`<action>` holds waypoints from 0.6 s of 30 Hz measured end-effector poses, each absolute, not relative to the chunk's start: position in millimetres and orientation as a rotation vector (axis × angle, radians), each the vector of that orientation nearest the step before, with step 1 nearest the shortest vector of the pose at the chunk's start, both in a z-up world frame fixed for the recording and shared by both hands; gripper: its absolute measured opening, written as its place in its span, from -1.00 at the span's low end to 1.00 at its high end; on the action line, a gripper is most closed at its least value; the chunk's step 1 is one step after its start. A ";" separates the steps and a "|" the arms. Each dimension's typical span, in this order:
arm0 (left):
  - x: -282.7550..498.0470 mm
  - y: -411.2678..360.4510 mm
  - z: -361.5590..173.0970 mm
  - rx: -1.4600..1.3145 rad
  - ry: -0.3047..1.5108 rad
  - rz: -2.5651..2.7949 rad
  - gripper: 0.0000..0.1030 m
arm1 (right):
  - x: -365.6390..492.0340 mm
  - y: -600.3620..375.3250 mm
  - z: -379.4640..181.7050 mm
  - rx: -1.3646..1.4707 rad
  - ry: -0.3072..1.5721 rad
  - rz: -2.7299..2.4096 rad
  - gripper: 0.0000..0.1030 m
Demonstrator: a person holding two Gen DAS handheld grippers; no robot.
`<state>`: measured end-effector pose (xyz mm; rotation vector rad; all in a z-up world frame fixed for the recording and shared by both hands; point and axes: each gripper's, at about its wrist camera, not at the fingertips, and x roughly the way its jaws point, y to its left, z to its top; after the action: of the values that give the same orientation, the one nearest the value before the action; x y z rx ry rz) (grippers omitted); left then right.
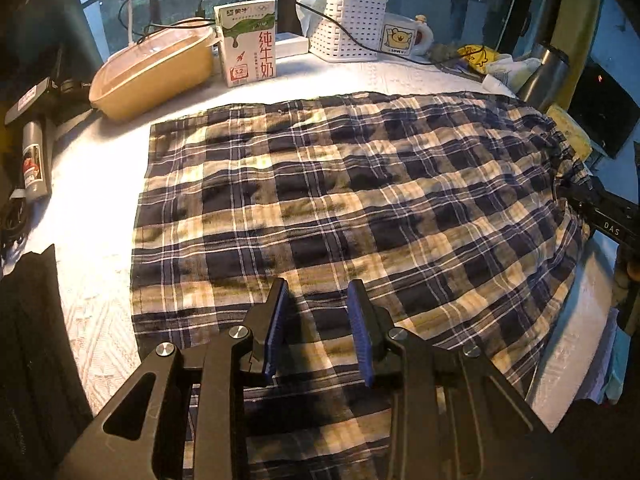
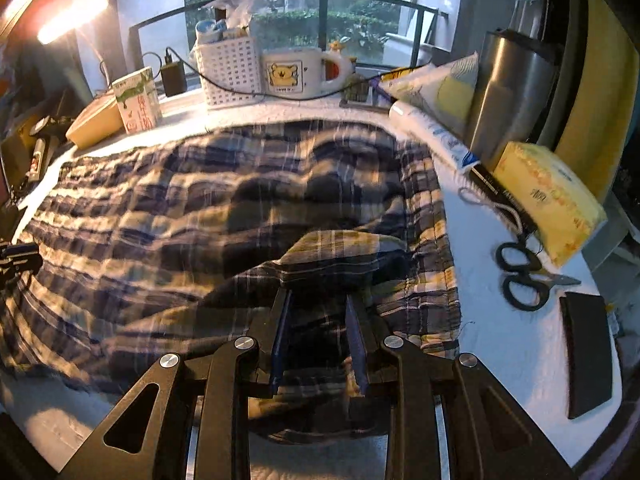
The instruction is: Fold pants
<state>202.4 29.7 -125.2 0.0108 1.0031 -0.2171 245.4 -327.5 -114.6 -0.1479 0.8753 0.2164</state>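
Observation:
The plaid pants (image 1: 340,208) lie spread over a white cloth-covered table (image 1: 92,184). My left gripper (image 1: 318,292) is open just above their near edge, blue pads apart, nothing between them. In the right wrist view the pants (image 2: 180,216) are blurred, and a bunched fold of the waistband end (image 2: 344,252) rises in front of my right gripper (image 2: 318,300). Its jaws stand apart with fabric lying between and under them; the pads do not look pressed on it. The right gripper also shows at the right edge of the left wrist view (image 1: 600,212).
At the back stand a tan lidded container (image 1: 156,68), a milk carton (image 1: 248,44), a white basket (image 1: 348,24) and a mug (image 1: 404,36). On the right lie scissors (image 2: 524,276), a yellow tissue pack (image 2: 548,196), a steel tumbler (image 2: 508,92) and a black case (image 2: 588,356).

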 end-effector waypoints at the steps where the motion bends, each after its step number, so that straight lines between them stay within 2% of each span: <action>1: 201.8 30.0 -125.3 0.015 1.002 -0.220 -0.42 | 244.4 -327.6 -115.6 -0.157 0.873 0.222 -0.46; 18: 180.6 54.1 -128.8 0.016 0.959 -0.197 -0.42 | 192.1 -346.8 -118.4 -0.184 0.860 0.217 -0.46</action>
<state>180.6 54.1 -128.8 0.0158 0.9586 -0.1968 192.1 -346.8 -118.4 -0.1837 0.8596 0.2167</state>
